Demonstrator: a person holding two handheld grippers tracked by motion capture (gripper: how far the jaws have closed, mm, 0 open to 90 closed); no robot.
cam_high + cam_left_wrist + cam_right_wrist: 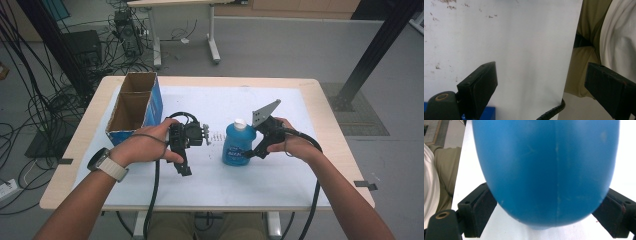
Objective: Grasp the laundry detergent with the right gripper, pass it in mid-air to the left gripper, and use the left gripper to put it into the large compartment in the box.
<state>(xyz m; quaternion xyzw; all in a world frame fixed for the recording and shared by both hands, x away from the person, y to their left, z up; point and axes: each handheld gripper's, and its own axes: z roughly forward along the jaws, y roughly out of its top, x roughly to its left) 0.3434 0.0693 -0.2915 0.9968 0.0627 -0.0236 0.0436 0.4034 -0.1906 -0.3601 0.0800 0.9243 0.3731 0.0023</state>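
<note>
Bottle (239, 145): blue, white cap, stood upright on the white sheet (225, 175) right of table centre; label text too small to read.
Right gripper (252, 152): held at the bottle's right side, low on the body. In the right gripper view the bottle's blue body (546, 170) sat between both jaws, which met its sides; the contact lines themselves lay under the bulge of the plastic, so how hard the pads pressed could not be judged. Read as clasped on the bottle.
Left gripper (186, 167): held over the sheet left of the bottle, near it but apart, jaws pointing toward the person. Jaws stood wide with nothing between them; released.
Left gripper view: bare sheet (524, 50), its near edge, the person's trousers (586, 70) and shirt beyond; right jaw cut off by the frame edge.
Hidden: bottle's base and cap cut off in the right gripper view; right gripper's jaws partly behind the bottle in the high view.
Box (135, 107): open cardboard, blue outside, two compartments, at the sheet's far left corner; insides in shadow, contents could not be told.
Small object (215, 136): pale, between left gripper and bottle, too small to identify.
Table (320, 100): light wood edge round the sheet.
Floor: cables (45, 100) left of the table, a second table's legs (212, 35) beyond.
</note>
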